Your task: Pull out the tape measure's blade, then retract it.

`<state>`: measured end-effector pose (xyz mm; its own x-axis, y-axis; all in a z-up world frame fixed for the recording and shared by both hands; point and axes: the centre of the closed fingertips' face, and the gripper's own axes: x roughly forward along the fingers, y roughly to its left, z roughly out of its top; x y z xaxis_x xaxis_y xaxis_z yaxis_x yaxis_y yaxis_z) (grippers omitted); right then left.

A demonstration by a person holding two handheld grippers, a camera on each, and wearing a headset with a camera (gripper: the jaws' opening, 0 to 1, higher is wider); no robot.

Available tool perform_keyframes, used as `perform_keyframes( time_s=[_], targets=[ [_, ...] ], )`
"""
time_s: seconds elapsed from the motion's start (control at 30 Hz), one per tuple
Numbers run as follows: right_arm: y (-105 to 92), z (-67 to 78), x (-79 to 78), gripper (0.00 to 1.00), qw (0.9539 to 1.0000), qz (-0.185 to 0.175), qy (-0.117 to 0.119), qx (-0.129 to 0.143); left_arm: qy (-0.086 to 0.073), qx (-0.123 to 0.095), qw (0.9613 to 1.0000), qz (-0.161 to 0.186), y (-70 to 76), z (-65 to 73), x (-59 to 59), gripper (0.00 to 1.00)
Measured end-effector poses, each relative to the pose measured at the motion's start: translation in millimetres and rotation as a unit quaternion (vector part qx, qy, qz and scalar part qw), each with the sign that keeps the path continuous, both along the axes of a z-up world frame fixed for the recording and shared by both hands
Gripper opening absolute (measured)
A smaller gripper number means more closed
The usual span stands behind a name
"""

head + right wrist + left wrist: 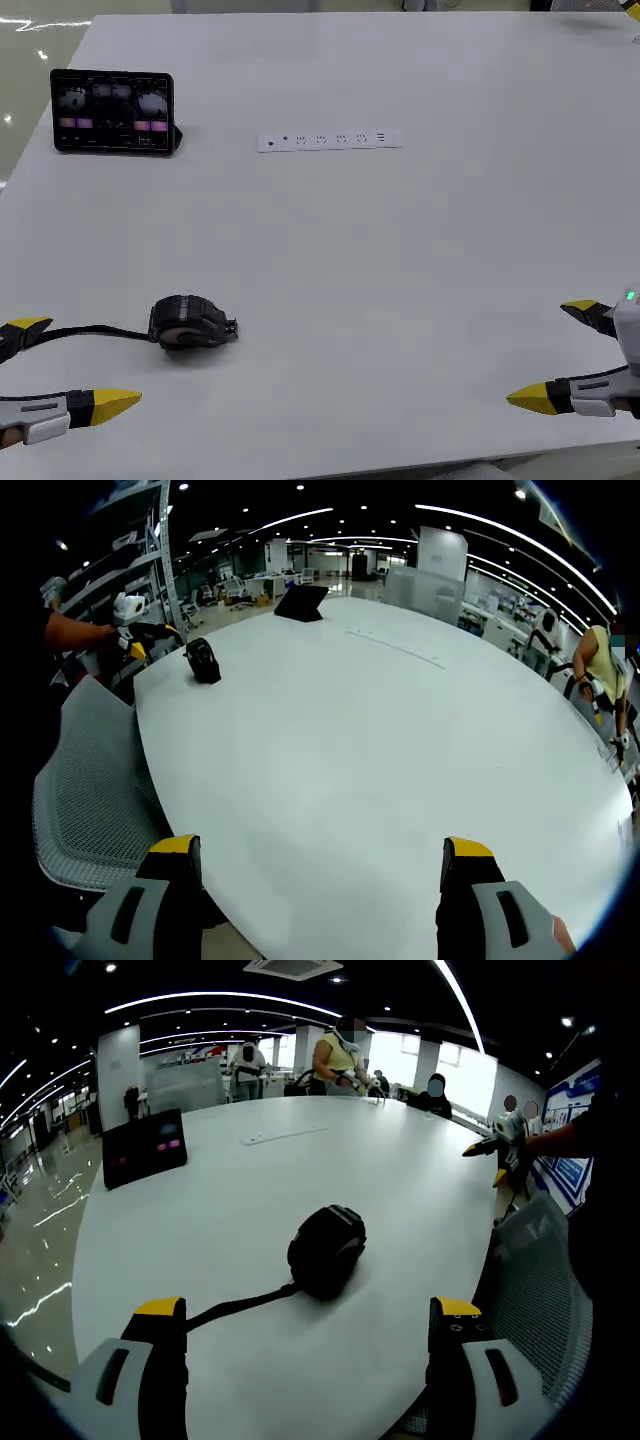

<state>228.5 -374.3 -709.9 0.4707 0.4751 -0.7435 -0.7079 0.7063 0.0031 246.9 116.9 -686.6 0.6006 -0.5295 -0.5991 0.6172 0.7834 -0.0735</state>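
with the tape (pixel 190 322) lying on the table (pixel 420 250) just ahead of the wide-open left gripper (pixel 72 364), clamp that gripper on its body to pin it, then bring the open, empty right gripper (pixel 555 352) across to pinch the blade tip (pixel 231 326), which seems to face right.

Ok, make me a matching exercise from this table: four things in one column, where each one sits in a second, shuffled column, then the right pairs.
Things
1. tape measure
2. tablet
3. power strip
4. right hand-held gripper

Places
A. far left, propped up
B. near right edge, jaws open
C. far middle, lying flat
D. near left, just ahead of the left hand-held gripper

Pairs: 1-D, 2-A, 3-C, 4-B
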Motion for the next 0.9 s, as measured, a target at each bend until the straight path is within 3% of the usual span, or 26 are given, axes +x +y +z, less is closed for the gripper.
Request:
perform_keyframes(
  time_s=[0.1,0.17,0.27,0.37,0.5,0.53,0.6,0.67,0.77,0.9],
  targets=[
    [2.5,-0.4,1.6,0.99,1.0,0.002,0.006,0.0,-0.002,0.001,1.0,-0.004,-0.1,0.7,0.9,0.99],
    [3.9,0.1,5.3,0.99,0.9995,0.024,-0.016,-0.012,0.0,0.006,0.9999,-0.01,-0.5,0.3,2.0,0.99],
    [6.9,-2.5,8.0,0.98,0.9983,0.045,-0.028,-0.023,-0.004,0.028,0.9989,-0.037,-3.5,-2.8,5.5,0.99],
    [16.7,-5.2,5.9,0.95,0.9985,0.051,-0.01,-0.014,-0.002,0.049,0.9968,-0.063,-7.0,-5.5,8.4,0.99],
    [34.6,-3.7,8.7,0.95,0.9971,0.074,-0.016,-0.009,0.008,0.071,0.9928,-0.096,-13.0,-8.8,12.5,0.99],
    [47.2,-2.7,5.7,0.92,0.9959,0.089,-0.006,0.012,0.019,0.08,0.9903,-0.112,-14.4,-12.6,12.5,0.99],
    [56.2,-3.7,10.2,0.94,0.9953,0.096,-0.01,0.01,0.037,0.099,0.9859,-0.13,-15.9,-19.3,13.0,0.99],
    [63.5,-4.2,12.1,0.98,0.9947,0.102,-0.002,0.015,0.036,0.111,0.9818,-0.15,-20.3,-20.3,14.6,0.99],
    [79.5,0.1,17.3,0.97,0.9914,0.129,-0.018,0.012,0.033,0.143,0.9696,-0.196,-30.0,-21.4,16.8,0.99],
    [92.2,-1.5,25.4,0.99,0.9905,0.135,-0.016,0.016,0.037,0.147,0.9631,-0.222,-41.8,-21.2,21.4,0.99]
  ],
)
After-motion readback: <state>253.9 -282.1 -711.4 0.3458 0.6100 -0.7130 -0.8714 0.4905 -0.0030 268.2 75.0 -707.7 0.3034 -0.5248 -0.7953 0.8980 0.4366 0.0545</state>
